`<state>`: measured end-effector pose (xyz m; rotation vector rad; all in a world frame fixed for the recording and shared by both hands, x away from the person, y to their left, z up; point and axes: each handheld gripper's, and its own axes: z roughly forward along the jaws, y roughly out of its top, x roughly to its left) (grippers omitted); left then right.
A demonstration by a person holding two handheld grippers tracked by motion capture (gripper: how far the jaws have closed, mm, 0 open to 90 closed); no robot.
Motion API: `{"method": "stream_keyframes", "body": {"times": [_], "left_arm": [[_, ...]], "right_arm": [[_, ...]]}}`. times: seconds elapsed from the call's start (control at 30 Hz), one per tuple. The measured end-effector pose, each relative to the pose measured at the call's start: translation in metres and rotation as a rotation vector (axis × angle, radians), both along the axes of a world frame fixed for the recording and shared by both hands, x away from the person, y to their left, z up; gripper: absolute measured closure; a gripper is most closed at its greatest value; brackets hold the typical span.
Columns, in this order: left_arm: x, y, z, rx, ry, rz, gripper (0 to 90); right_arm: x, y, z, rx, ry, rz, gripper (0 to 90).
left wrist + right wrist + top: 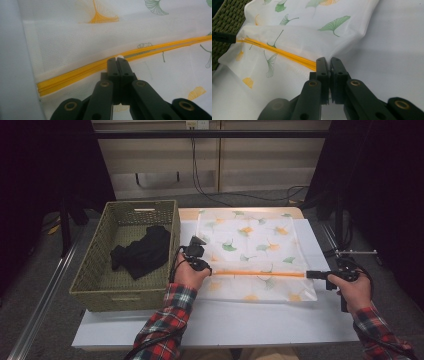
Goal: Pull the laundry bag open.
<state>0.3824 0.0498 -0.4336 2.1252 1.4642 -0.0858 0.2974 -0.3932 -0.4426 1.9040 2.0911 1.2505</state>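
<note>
We see a mesh laundry bag [252,252] lying flat on the white counter [215,322], centre of the high view, printed with green and orange ginkgo leaves. Its yellow zipper [260,274] runs left to right across the lower part of the bag; that long axis spans the two tools.

Left tool [119,59]: jaws clenched on a small white zipper pull [121,56], partway along the zipper near the left end. Right tool [329,62]: jaws clenched on the bag's right edge, where the zipper ends.

Judgement: the pull must travel along the zipper line, so the left tool does the moving and the right tool anchors the fabric taut.

Textures: fine, translucent, limp mesh; smooth glossy zipper tape. At the left of the high view a woven wicker basket [90,285] holds a crumpled black garment [142,252].
</note>
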Motion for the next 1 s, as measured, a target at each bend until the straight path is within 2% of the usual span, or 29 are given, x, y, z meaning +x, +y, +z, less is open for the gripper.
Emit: {"method": "stream_keyframes", "body": {"times": [0.17,0.27,0.4,0.53,0.67,0.73,0.87,1.0], "left_arm": [[0.001,0.001,0.001,0.016,-0.009,-0.001,90.0],[0.001,0.001,0.001,0.0,0.0,0.004,90.0],[0.001,0.0,0.003,0.018,-0.009,0.005,90.0],[0.001,-0.001,0.003,0.008,-0.007,0.013,90.0],[0.002,0.0,0.007,0.017,-0.011,0.01,90.0],[0.002,0.0,0.009,0.035,-0.022,0.004,90.0],[0.003,0.003,0.013,0.023,-0.021,0.02,90.0],[0.003,0.005,0.015,0.03,-0.027,0.025,90.0]], "right_arm": [[0.0,-0.001,0.0,-0.006,-0.005,-0.004,86.8],[0.001,-0.002,0.0,-0.006,-0.005,-0.004,86.8],[0.001,-0.002,0.0,-0.009,-0.006,-0.004,86.8],[0.001,-0.004,0.0,-0.004,-0.002,-0.011,86.8],[0.001,-0.004,0.0,-0.007,-0.003,-0.011,86.8],[0.001,-0.004,0.0,-0.007,-0.004,-0.013,86.8],[0.0,-0.006,0.0,-0.008,-0.005,-0.014,86.8],[0.0,-0.007,0.0,-0.009,-0.007,-0.019,86.8]]}}
